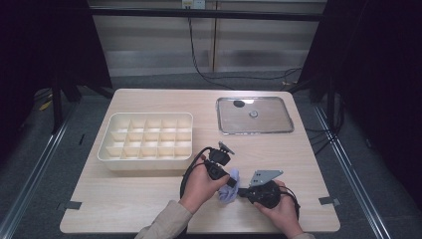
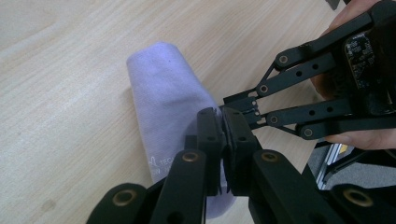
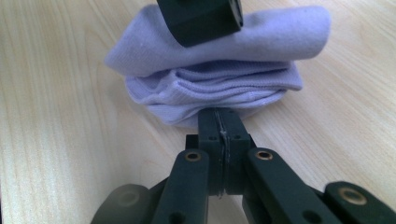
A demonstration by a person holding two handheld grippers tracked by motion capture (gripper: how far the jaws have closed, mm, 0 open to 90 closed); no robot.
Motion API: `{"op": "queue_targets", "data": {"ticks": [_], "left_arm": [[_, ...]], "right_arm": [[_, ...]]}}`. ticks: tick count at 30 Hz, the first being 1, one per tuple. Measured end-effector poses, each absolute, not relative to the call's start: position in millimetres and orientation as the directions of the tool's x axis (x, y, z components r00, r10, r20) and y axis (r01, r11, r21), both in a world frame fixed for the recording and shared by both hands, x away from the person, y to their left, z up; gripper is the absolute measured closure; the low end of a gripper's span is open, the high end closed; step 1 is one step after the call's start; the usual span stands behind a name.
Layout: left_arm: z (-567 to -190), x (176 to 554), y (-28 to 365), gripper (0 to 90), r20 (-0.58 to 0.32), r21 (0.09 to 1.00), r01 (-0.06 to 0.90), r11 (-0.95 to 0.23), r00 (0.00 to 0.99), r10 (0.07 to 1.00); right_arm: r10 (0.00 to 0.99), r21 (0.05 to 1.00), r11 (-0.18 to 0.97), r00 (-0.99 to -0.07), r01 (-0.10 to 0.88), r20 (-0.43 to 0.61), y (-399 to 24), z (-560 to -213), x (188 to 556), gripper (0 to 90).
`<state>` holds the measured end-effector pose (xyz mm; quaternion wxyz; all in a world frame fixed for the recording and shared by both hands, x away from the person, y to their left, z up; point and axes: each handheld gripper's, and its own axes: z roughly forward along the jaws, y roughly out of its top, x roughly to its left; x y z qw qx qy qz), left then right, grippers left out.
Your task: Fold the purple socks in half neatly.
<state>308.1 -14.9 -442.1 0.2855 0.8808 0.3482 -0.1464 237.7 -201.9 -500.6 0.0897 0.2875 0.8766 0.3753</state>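
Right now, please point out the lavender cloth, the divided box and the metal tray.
lavender cloth (image 3: 219,79): right gripper view, on its folded layers.
divided box (image 1: 145,158): high view, on its near wall.
metal tray (image 1: 255,131): high view, on its near rim.

Your left sleeve (image 1: 166,221) is beige; your left gripper (image 1: 225,175) is matte black, with a black cable (image 1: 187,172) looping off it; your right gripper (image 1: 242,191) wears a grey three-cornered plate (image 1: 265,177); brass-coloured pivots (image 3: 264,155) stud the black link arms; a green circuit board (image 2: 362,55) sits on the right gripper's body.

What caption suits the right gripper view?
Shut right tool pinching the edge of a folded lilac sock on a wooden table.
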Motion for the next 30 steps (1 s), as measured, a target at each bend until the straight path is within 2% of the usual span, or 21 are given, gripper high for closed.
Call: {"op": "queue_targets", "data": {"ticks": [19, 30], "left_arm": [[-458, 303, -20, 85.5, -0.455, 0.379, 0.691, -0.616, 0.719, 0.525], [-466, 300, -25, 84.0, -0.449, 0.379, 0.680, -0.628, 0.728, 0.518]], "right_arm": [[0.546, 0.710, 0.559, -0.835, 0.428, 0.073, -201, -501, 237, 88.8], [0.609, 0.724, 0.510, -0.789, 0.465, 0.078, -222, -497, 241, 88.9]]}}
